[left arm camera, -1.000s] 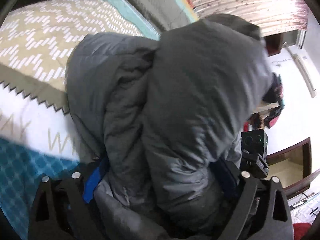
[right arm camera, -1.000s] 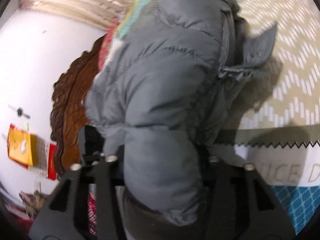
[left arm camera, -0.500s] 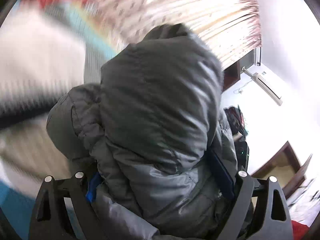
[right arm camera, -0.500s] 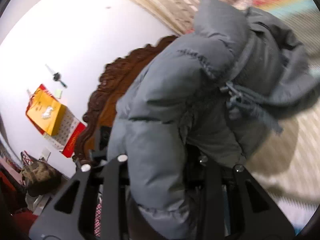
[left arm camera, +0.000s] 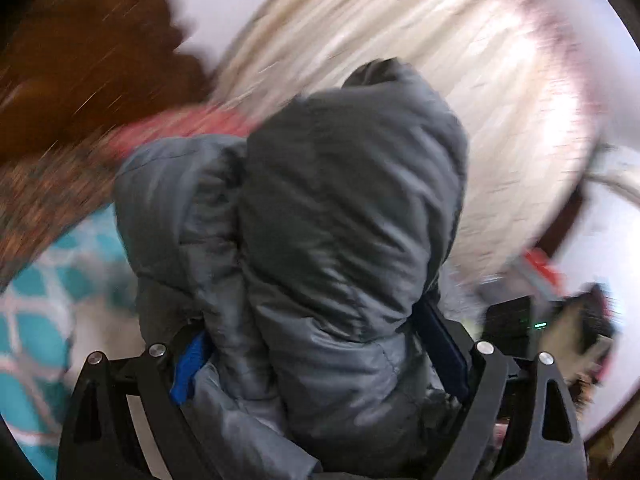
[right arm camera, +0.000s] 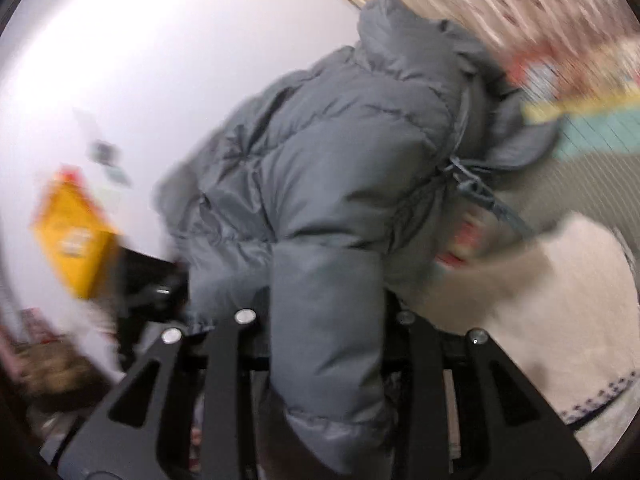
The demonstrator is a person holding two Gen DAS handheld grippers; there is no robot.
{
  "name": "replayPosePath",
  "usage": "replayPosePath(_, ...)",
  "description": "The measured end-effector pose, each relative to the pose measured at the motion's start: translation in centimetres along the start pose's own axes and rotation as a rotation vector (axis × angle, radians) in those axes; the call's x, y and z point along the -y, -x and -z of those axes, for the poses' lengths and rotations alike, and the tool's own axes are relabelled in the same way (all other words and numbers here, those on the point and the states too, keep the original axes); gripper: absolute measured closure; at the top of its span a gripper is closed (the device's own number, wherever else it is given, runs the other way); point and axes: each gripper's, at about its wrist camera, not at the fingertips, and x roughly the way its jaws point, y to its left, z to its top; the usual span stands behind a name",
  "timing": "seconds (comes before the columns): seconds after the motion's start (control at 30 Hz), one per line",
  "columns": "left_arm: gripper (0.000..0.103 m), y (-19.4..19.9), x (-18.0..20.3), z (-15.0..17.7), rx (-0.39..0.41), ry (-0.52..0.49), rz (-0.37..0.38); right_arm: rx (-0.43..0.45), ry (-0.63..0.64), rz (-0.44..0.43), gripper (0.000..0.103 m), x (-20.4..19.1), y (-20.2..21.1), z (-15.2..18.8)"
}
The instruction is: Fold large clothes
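A bulky grey puffer jacket is bunched up and held in the air between both grippers. My left gripper is shut on a thick fold of it; blue pads show at each side of the fabric. In the right wrist view the same jacket fills the middle, with a drawstring hanging at the right. My right gripper is shut on a padded sleeve-like fold that runs down between its fingers. Both fingertips are hidden by fabric.
Both views are motion-blurred. A teal patterned bedspread lies lower left, a dark carved headboard upper left, pale curtains behind. A yellow wall hanging is at the left, a cream blanket at the right.
Both grippers have lifted the jacket off the bed and swung it toward the headboard and wall; the bedspread has dropped out of the middle. Both grips are unchanged.
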Motion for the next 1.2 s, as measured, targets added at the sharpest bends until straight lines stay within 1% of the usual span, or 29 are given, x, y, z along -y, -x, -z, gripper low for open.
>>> replayPosePath(0.07,0.008,-4.3,-3.6,2.5,-0.101,0.057,-0.150,-0.121,-0.062,0.217,0.073,4.4,-4.6,1.8)
replayPosePath(0.1,0.008,-6.5,-5.5,4.2,-0.157,0.092,-0.207,-0.147,-0.103,0.269,0.069,6.4,-5.9,2.7)
replayPosePath(0.13,0.008,-7.5,-7.1,5.4,-0.183,0.131,-0.200,-0.154,-0.139,0.307,0.059,8.1,-6.6,3.3)
replayPosePath(0.17,0.008,-8.7,-7.5,6.1,-0.177,0.155,-0.192,-0.155,-0.152,0.340,0.054,8.8,-6.9,3.5)
replayPosePath(0.2,0.008,-7.7,-8.4,6.7,-0.155,0.155,-0.202,-0.154,-0.149,0.350,0.048,8.8,-7.0,3.4)
replayPosePath(0.27,0.008,-6.5,-7.4,7.3,-0.136,0.134,-0.225,-0.156,-0.127,0.370,0.042,8.0,-6.9,2.7)
replayPosePath(0.3,0.008,-5.4,-6.8,7.0,-0.138,0.145,-0.218,-0.148,-0.117,0.380,0.036,7.2,-6.3,2.3)
replayPosePath(0.37,0.008,-3.1,-6.0,6.9,-0.129,0.168,-0.204,-0.082,-0.072,0.348,0.033,5.3,-3.7,1.5)
replayPosePath(0.4,0.008,-1.8,-5.5,6.5,-0.106,0.174,-0.199,-0.051,-0.047,0.347,0.030,3.8,-2.0,1.5)
replayPosePath(0.43,0.008,-1.4,-5.5,5.1,-0.075,0.175,-0.190,-0.013,-0.015,0.349,0.029,2.9,-0.4,1.6)
replayPosePath(0.47,0.008,0.0,-5.4,4.2,-0.040,0.176,-0.179,0.021,0.026,0.352,0.029,1.7,1.4,1.8)
replayPosePath(0.5,0.008,2.7,-5.0,4.2,0.011,0.177,-0.169,0.041,0.059,0.358,0.029,0.8,2.9,2.2)
replayPosePath(0.57,0.008,7.3,-3.7,4.6,0.082,0.170,-0.189,0.066,0.102,0.363,0.029,-0.6,5.2,3.2)
replayPosePath(0.63,0.008,10.8,-2.1,6.5,0.122,0.131,-0.235,0.055,0.136,0.347,0.029,-1.9,8.2,6.1)
replayPosePath(0.7,0.008,12.6,-0.4,8.7,0.128,0.087,-0.281,0.010,0.155,0.358,0.028,-2.9,10.3,9.5)
replayPosePath(0.73,0.008,13.0,0.7,10.4,0.118,0.061,-0.310,-0.024,0.163,0.368,0.027,-3.2,11.2,11.7)
replayPosePath(0.77,0.008,13.1,1.8,12.4,0.098,0.035,-0.339,-0.049,0.167,0.371,0.027,-3.0,11.6,13.3)
replayPosePath(0.8,0.008,13.1,2.5,13.8,0.084,0.021,-0.356,-0.087,0.174,0.375,0.026,-3.0,12.9,16.0)
replayPosePath(0.87,0.008,12.9,4.8,18.6,0.024,-0.017,-0.394,-0.139,0.197,0.400,0.025,-3.1,14.6,20.7)
replayPosePath(0.93,0.008,12.5,6.8,23.1,-0.049,-0.028,-0.393,-0.184,0.217,0.415,0.021,-2.9,16.6,24.4)
replayPosePath(1.0,0.008,11.8,8.3,26.4,-0.101,-0.022,-0.381,-0.211,0.224,0.441,0.020,-3.0,18.3,27.7)
replayPosePath(1.07,0.007,11.3,9.6,29.0,-0.129,-0.038,-0.411,-0.208,0.211,0.480,0.013,-2.9,20.5,30.1)
replayPosePath(1.13,0.007,11.5,11.2,30.9,-0.148,-0.078,-0.438,-0.179,0.192,0.518,0.006,-2.9,23.4,32.5)
replayPosePath(1.2,0.007,12.4,12.8,32.5,-0.140,-0.121,-0.466,-0.158,0.169,0.525,0.006,-2.9,26.1,34.3)
